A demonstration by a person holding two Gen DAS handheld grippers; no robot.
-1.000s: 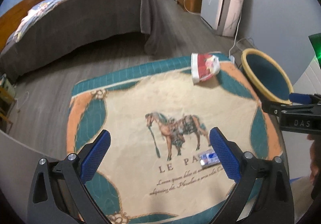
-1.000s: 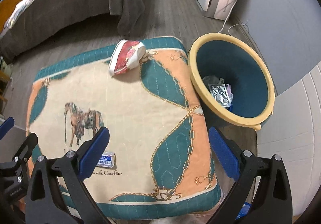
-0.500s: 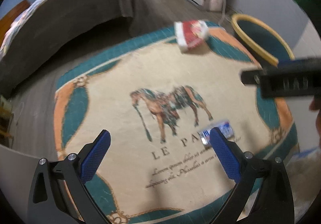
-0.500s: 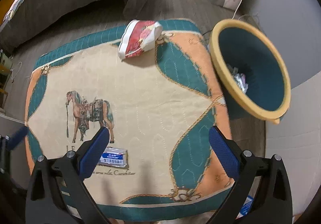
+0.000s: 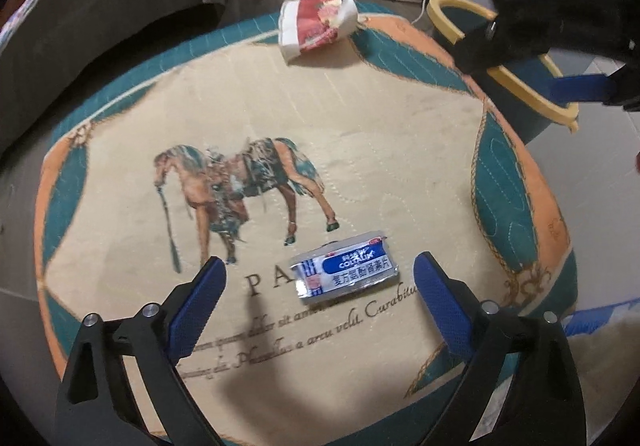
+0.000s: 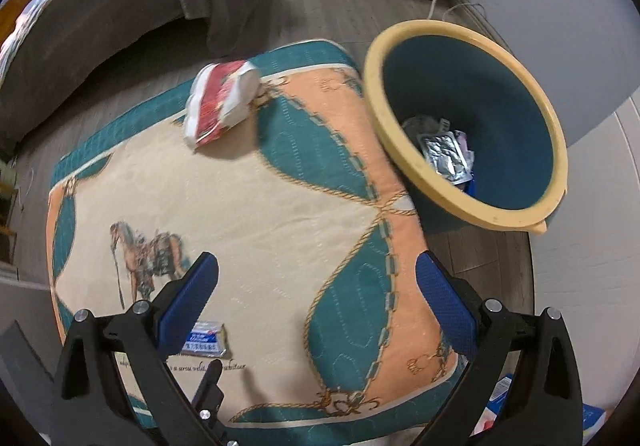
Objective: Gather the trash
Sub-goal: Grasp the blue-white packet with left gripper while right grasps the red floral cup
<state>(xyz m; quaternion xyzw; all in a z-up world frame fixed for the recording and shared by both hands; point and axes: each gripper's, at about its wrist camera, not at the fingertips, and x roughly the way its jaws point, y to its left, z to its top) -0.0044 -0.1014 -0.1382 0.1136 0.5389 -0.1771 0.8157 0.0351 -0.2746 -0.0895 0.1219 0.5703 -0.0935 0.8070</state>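
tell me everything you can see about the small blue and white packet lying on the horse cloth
The packet is a small flat rectangular sachet, silvery and foil-like at its crinkled edges, with a white face, a blue band and printed characters. It lies flat and slightly tilted on the cream centre of the horse cloth, just below the horse's hind legs, over the printed lettering. Only the cloth touches it. The open left gripper frames it without contact. In the right wrist view it sits partly behind a finger.

My right gripper [image 5: 560,26] blurred and cut off top right, its finger [image 6: 188,306] hiding part of the blue sachet [image 6: 206,340], red wrapper [image 6: 222,100] smeared
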